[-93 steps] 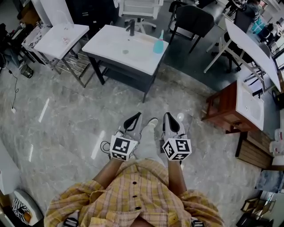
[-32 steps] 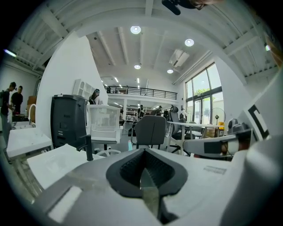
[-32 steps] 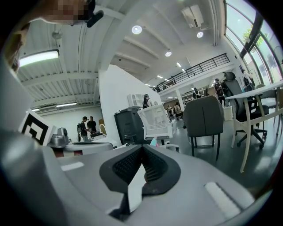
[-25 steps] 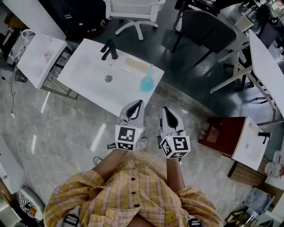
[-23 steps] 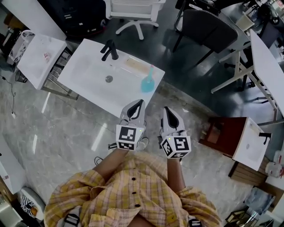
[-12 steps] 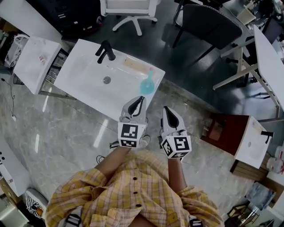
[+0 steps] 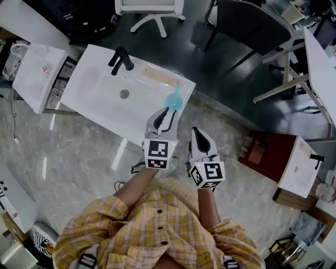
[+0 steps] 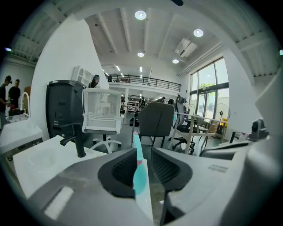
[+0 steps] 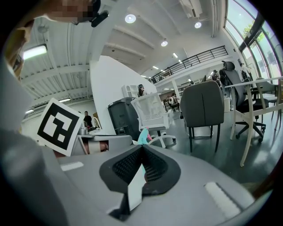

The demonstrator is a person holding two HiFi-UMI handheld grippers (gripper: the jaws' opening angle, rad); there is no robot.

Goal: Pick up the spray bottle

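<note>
A teal spray bottle point(image 7: 173, 100) with a pink tip stands upright near the front right corner of the white sink top point(image 7: 94, 100). My left gripper point(image 7: 167, 116) reaches over that edge. Its jaws are opening, with the tips just short of the bottle. In the left gripper view the spray bottle point(image 8: 138, 172) shows in the gap of the left gripper point(image 8: 142, 152), and neither pad presses on it. My right gripper point(image 7: 197, 137) hangs shut over the floor, behind and to the right. In the right gripper view the spray bottle point(image 9: 142, 136) peeks over the shut right gripper point(image 9: 142, 148).
A black faucet point(image 7: 121, 59) and a drain point(image 7: 124, 93) sit on the sink top. A second white unit point(image 7: 37, 68) stands to its left. A dark chair point(image 7: 247, 26) and a white chair point(image 7: 149, 8) stand behind. A brown cabinet point(image 7: 262, 155) is at right.
The left gripper has moved forward and down to the bottle, and its jaws have gone from shut to open. The right gripper stays shut and has sunk a little.
</note>
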